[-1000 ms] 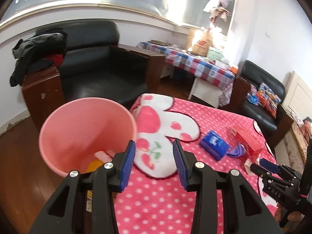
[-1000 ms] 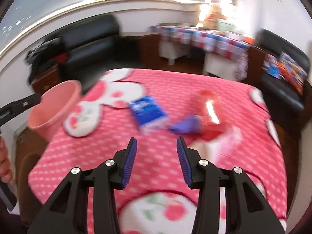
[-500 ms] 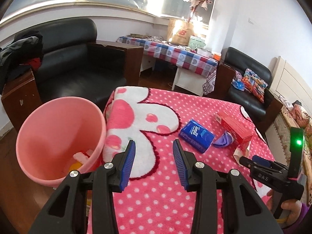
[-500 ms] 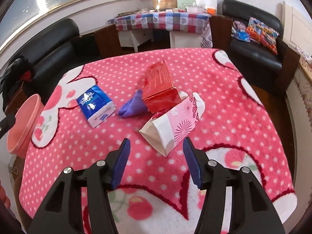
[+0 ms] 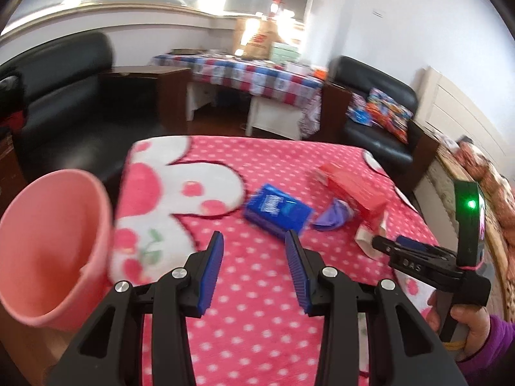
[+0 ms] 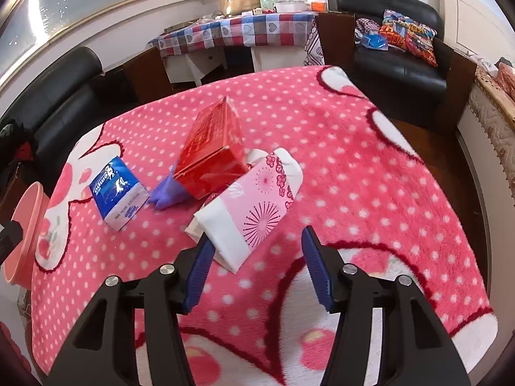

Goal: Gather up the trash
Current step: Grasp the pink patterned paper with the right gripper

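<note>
On the pink polka-dot blanket (image 6: 370, 173) lie a blue tissue pack (image 6: 117, 193), a purple wrapper (image 6: 169, 193), a red box (image 6: 212, 151) and a pink-and-white packet (image 6: 254, 209). My right gripper (image 6: 257, 271) is open and empty, just short of the pink packet. My left gripper (image 5: 254, 268) is open and empty, a little short of the blue tissue pack (image 5: 276, 209). The pink trash bucket (image 5: 48, 251) stands at the blanket's left edge, left of my left gripper. The right gripper (image 5: 399, 251) also shows in the left wrist view.
A black sofa (image 5: 64, 96) stands behind the bucket. A black armchair (image 6: 399, 48) with a patterned cushion stands at the back right. A table with a checked cloth (image 6: 238, 30) stands at the back. Dark wooden cabinets flank it.
My left gripper has swung right, away from the bucket and toward the blue pack. My right gripper has moved forward over the blanket to the pink packet and its jaws have spread wider.
</note>
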Action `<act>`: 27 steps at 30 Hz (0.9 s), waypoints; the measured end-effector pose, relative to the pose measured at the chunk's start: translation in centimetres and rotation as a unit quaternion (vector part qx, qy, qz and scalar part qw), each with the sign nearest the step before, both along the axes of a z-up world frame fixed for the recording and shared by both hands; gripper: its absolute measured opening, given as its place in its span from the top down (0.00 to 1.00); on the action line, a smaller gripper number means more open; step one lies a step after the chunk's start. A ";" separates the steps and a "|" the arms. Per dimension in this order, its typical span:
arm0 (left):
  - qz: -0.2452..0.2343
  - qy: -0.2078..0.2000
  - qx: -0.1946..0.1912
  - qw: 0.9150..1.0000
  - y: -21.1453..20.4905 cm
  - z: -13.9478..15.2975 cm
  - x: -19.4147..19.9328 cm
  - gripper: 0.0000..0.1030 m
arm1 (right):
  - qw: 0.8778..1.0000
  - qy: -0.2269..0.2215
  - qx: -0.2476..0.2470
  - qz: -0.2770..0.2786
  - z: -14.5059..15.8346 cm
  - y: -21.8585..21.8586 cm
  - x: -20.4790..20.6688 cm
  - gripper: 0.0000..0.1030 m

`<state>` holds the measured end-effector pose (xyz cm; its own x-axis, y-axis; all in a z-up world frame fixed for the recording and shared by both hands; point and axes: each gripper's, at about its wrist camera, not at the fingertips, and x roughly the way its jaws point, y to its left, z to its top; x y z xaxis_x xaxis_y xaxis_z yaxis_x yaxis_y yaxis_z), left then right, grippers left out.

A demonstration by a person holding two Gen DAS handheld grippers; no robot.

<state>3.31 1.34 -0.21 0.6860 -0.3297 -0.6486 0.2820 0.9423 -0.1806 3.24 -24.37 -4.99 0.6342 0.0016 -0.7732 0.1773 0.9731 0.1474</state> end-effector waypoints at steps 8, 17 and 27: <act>-0.090 0.022 0.009 0.996 -5.5 -1.1 1.6 0.62 | 1.000 -0.003 0.002 -0.005 0.2 -2.8 -0.6 0.91; -0.141 0.026 0.052 0.988 -11.2 -3.2 4.3 0.62 | 1.000 -0.023 0.005 0.002 1.1 -5.3 -1.4 0.92; -0.146 0.021 0.111 0.983 -14.6 -5.8 6.8 0.62 | 0.999 -0.034 0.020 0.010 1.2 -7.2 -1.3 0.92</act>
